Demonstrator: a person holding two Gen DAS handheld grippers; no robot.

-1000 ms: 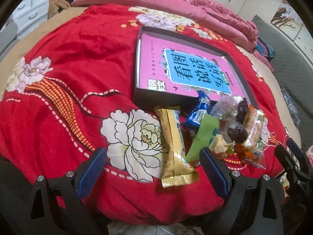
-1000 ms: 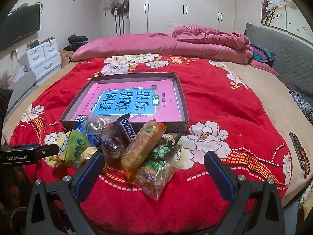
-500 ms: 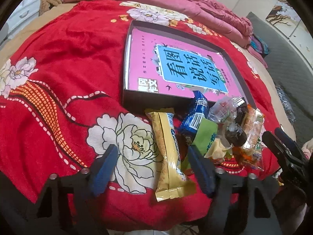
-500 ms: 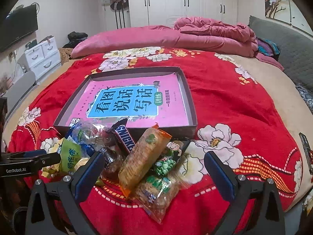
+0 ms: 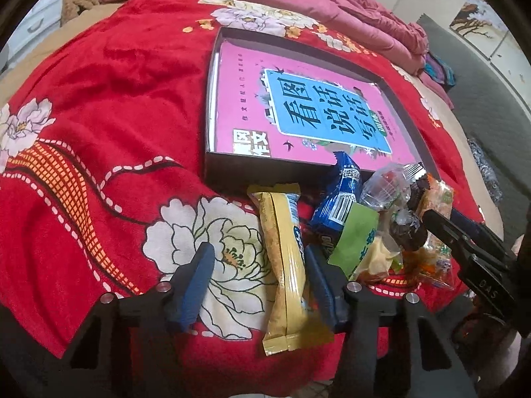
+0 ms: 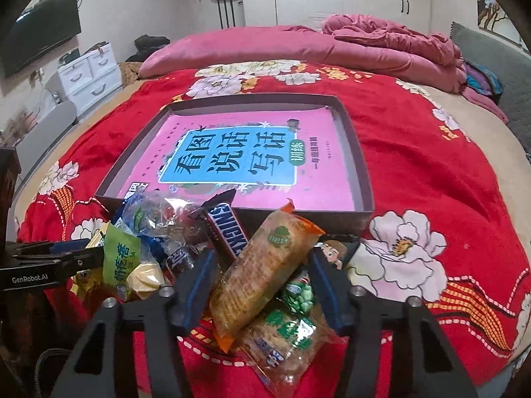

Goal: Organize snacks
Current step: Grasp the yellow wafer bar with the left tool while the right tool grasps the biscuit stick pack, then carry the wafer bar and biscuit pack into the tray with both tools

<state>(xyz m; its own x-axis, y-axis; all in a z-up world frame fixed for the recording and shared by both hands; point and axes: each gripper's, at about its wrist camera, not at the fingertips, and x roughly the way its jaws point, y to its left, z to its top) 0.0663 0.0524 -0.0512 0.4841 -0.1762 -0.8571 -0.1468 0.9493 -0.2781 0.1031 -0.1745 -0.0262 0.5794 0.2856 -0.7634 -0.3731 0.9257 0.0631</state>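
Wrapped snacks (image 6: 232,265) lie heaped on the red bedspread, touching the shallow grey box's (image 6: 363,179) near wall.

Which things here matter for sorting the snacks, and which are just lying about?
Job: gold wafer pack, orange cracker pack, Snickers bar, blue packet, box.
Lying about: pink quilt, television, white drawers.

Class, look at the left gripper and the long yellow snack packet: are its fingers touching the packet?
Cannot tell. In the left wrist view the yellow packet lies between the left gripper's fingers; one finger meets its edge, but contact isn't plain.
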